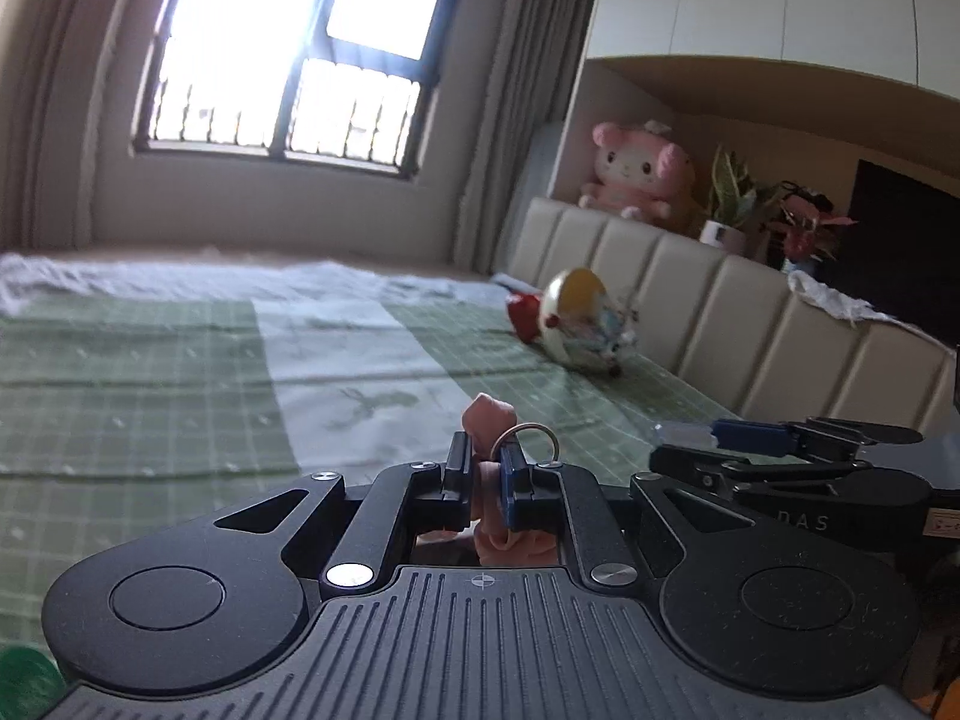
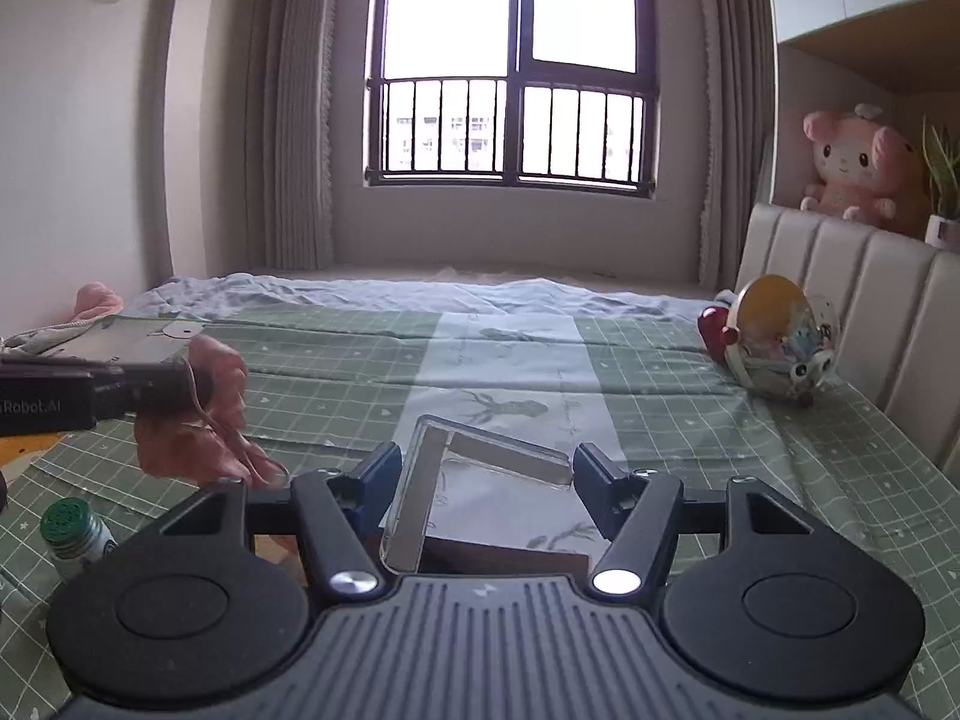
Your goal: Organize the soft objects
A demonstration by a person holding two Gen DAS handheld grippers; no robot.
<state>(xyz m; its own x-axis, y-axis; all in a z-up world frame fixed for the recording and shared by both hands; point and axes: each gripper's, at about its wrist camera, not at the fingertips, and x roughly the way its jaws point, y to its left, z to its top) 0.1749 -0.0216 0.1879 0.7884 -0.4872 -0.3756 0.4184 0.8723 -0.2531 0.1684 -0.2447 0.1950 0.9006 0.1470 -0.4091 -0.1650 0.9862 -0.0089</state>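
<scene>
Pink, perhaps plush toy [image 1: 489,420] between fingers [image 1: 459,468]

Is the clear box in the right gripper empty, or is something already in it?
Empty, as far as shows: through the clear box only the bed cover is visible. The pink soft toy is outside it, clamped in the left gripper.

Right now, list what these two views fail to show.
- Pink soft toy, left wrist view: the fingers hide its middle.
- Clear box, right wrist view: contents unreadable through glare.
- Green-capped bottle, right wrist view: label too small.
- Round toy, left wrist view: motion-blurred.
</scene>
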